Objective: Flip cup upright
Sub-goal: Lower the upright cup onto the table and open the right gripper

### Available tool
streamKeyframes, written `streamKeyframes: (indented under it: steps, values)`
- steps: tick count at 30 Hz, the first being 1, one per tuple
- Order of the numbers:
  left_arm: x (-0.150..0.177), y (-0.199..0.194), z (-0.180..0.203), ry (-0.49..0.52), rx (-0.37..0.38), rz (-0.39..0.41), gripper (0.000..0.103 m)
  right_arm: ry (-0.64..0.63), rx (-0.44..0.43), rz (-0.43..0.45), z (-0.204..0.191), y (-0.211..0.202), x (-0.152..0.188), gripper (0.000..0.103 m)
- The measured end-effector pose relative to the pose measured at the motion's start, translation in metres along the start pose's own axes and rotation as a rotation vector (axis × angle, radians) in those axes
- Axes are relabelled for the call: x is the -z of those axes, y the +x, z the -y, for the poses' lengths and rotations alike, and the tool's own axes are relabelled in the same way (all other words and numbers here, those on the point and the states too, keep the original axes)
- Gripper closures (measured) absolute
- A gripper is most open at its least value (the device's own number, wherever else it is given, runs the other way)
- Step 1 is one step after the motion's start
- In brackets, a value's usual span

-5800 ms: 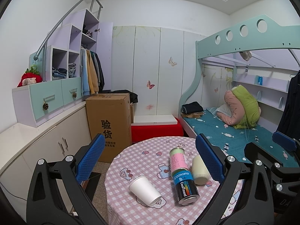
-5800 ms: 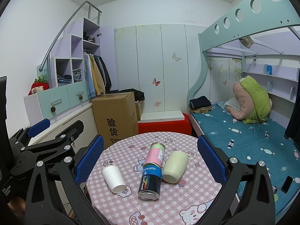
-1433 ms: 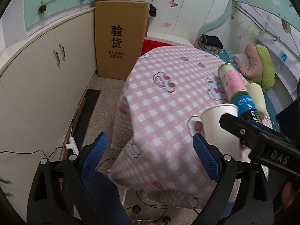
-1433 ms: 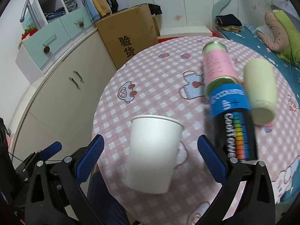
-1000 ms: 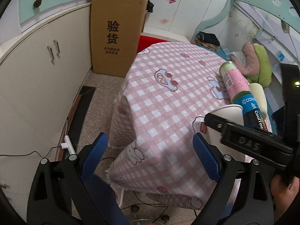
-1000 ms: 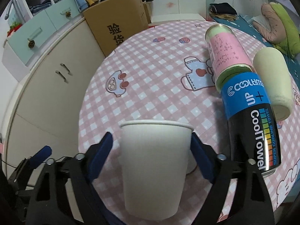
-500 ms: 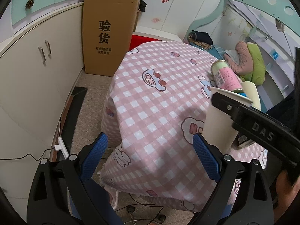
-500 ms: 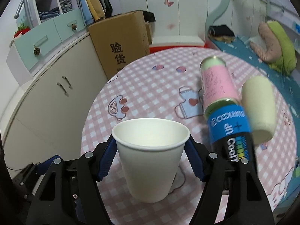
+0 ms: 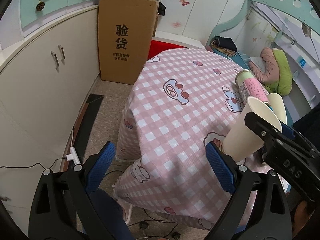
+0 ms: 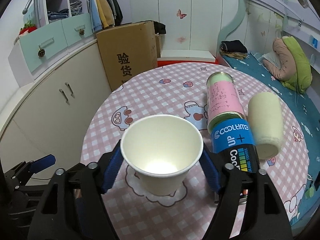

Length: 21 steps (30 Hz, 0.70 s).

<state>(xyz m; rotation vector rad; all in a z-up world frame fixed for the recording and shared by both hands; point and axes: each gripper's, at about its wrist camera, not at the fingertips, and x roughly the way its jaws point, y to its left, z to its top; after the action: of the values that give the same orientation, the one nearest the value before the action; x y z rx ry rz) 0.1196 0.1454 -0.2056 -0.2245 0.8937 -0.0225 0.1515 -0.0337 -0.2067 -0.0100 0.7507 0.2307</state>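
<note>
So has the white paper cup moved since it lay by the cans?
Yes. The white paper cup now stands mouth-up, nearer the blue-black can.

The cardboard box (image 10: 128, 54), far ahead and left of the right gripper (image 10: 162, 172), carries large characters 验货 with smaller unreadable lines beneath. The black-and-blue can (image 10: 234, 142) lying just right of that gripper reads "COOLTIME", "up +" and partly "Coo". The gripper's body shows "DAS" in the left wrist view.

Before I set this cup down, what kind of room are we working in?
Most likely a child's bedroom. A bunk bed with a rolled quilt stands at the right, clothes hang in an open wardrobe at the back, and butterfly stickers dot the wall panels behind the small round table.
</note>
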Motion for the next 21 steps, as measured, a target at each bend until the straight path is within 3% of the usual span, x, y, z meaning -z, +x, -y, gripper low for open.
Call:
streamKeyframes:
  steps: [14, 21]
  values:
    - [0.004, -0.041, 0.029, 0.05, -0.005, 0.079, 0.01, 0.021, -0.038, 0.08, 0.007, -0.058, 0.007, 0.028]
    - [0.01, -0.076, 0.054, 0.095, -0.015, 0.156, 0.01, 0.035, -0.042, 0.141, 0.02, -0.1, 0.014, 0.028]
